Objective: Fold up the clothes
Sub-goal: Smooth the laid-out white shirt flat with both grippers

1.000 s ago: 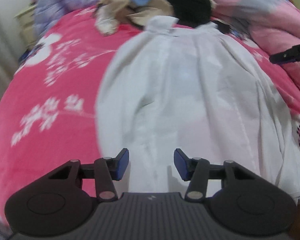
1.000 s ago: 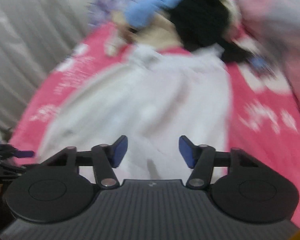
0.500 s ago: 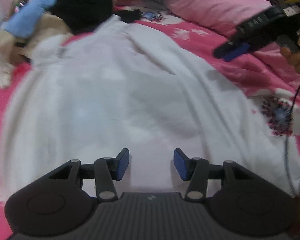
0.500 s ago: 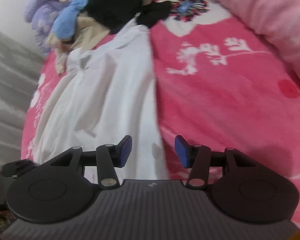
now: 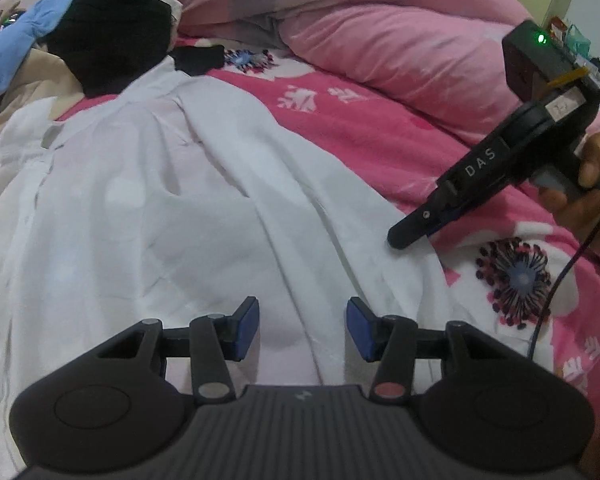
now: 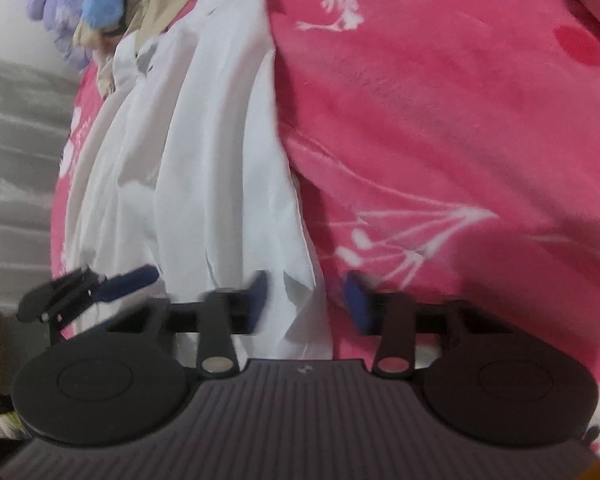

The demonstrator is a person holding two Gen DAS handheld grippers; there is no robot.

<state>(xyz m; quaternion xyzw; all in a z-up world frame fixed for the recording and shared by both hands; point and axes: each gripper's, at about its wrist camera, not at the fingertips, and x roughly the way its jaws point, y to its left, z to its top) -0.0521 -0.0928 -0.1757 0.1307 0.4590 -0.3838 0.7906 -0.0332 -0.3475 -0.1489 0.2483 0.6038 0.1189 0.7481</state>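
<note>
Two grippers low over a white shirt on a pink bed

The left gripper (image 5: 302,328) hangs fingers spread over the white shirt (image 5: 172,216). The right gripper (image 6: 306,300) has just been closing, the shirt's corner between its fingers, which do not yet pinch it. Beyond the fingertips lies a clothes pile (image 5: 80,40).

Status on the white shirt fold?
Done: the white cotton shirt is spread out on the pink floral bedsheet. In hand: the right hand-held gripper has just been closing around the shirt's right edge, pads not yet pressing; the left hand-held gripper hovers open over the hem. Left: every fold, plus the clothes pile.
</note>
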